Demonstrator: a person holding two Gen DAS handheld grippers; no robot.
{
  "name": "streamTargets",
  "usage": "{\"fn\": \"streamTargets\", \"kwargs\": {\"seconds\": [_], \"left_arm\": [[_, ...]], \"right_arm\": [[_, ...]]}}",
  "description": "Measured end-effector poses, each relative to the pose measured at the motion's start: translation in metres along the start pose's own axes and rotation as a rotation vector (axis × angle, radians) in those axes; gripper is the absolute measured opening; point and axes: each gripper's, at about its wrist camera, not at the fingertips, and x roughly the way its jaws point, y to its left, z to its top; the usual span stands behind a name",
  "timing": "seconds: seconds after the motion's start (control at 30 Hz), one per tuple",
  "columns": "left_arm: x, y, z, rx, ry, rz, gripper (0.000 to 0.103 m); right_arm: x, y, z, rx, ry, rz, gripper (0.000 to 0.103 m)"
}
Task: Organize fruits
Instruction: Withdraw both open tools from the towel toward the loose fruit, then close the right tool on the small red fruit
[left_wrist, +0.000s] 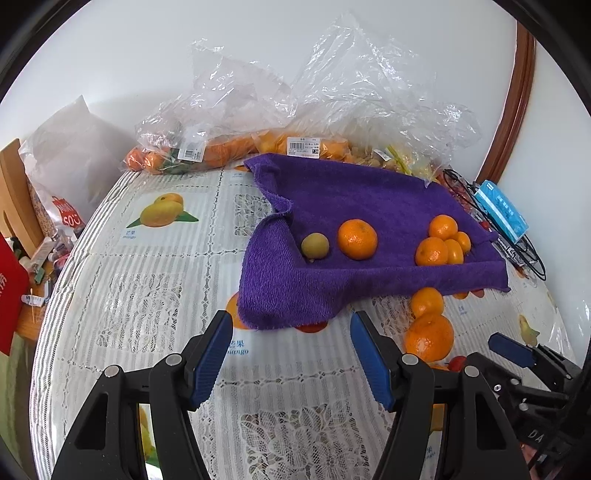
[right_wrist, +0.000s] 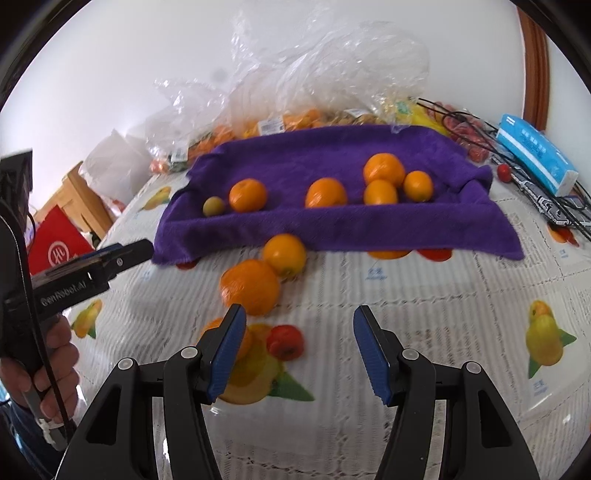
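Note:
A purple towel (left_wrist: 343, 206) (right_wrist: 332, 225) lies spread on the table. On it rest a small green fruit (left_wrist: 314, 245) (right_wrist: 213, 205), a lone orange (left_wrist: 357, 238) (right_wrist: 248, 195) and several more oranges (left_wrist: 441, 242) (right_wrist: 384, 177) to the right. Two loose oranges sit on the tablecloth in front of the towel: a big one (left_wrist: 429, 338) (right_wrist: 250, 286) and a smaller one (left_wrist: 426, 302) (right_wrist: 284, 255). My left gripper (left_wrist: 291, 350) is open over the cloth, nothing between its fingers. My right gripper (right_wrist: 299, 347) is open too, just right of the big loose orange.
Clear plastic bags (left_wrist: 258, 122) (right_wrist: 295, 85) of fruit are piled behind the towel. A blue box (left_wrist: 500, 212) (right_wrist: 535, 155), black cables (left_wrist: 480, 206) and small red fruits (right_wrist: 504, 171) lie at the right. A red packet (right_wrist: 59, 243) and clutter sit beyond the table's left edge.

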Motion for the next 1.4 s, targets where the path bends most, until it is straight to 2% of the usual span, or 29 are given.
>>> {"fn": "streamTargets", "kwargs": {"seconds": [0.1, 0.33, 0.47, 0.67, 0.87, 0.9, 0.97, 1.03, 1.13, 1.3, 1.4], "left_arm": [[-0.001, 0.001, -0.002, 0.004, 0.003, 0.003, 0.064], [0.000, 0.007, -0.005, -0.019, 0.017, -0.003, 0.064], [0.003, 0.010, -0.006, -0.027, 0.024, -0.001, 0.064], [0.007, 0.012, -0.007, -0.039, 0.035, -0.008, 0.064], [0.011, 0.013, -0.008, -0.047, 0.043, -0.011, 0.064], [0.012, 0.013, -0.008, -0.047, 0.044, -0.010, 0.064], [0.013, 0.014, -0.009, -0.047, 0.046, -0.007, 0.064], [0.013, 0.016, -0.009, -0.050, 0.047, -0.006, 0.064], [0.013, 0.018, -0.010, -0.056, 0.049, -0.009, 0.064], [0.015, 0.018, -0.011, -0.058, 0.060, -0.008, 0.064], [0.016, 0.017, -0.011, -0.060, 0.065, -0.009, 0.064]], "right_arm": [[0.007, 0.007, -0.004, -0.026, 0.014, -0.013, 0.060], [0.011, 0.010, -0.004, -0.019, -0.011, -0.024, 0.064], [0.013, 0.008, -0.002, -0.023, -0.012, -0.059, 0.067], [0.025, 0.002, -0.003, -0.034, 0.054, -0.077, 0.067], [0.030, 0.005, -0.008, -0.056, 0.042, -0.097, 0.067], [0.030, 0.005, -0.007, -0.059, 0.041, -0.098, 0.066], [0.031, 0.008, -0.006, -0.071, 0.035, -0.098, 0.058], [0.031, 0.010, -0.006, -0.085, 0.029, -0.100, 0.038], [0.031, 0.010, -0.005, -0.084, 0.028, -0.098, 0.026], [0.026, 0.003, -0.006, -0.068, 0.025, -0.092, 0.026], [0.017, -0.001, -0.007, -0.058, 0.010, -0.070, 0.034]]}}
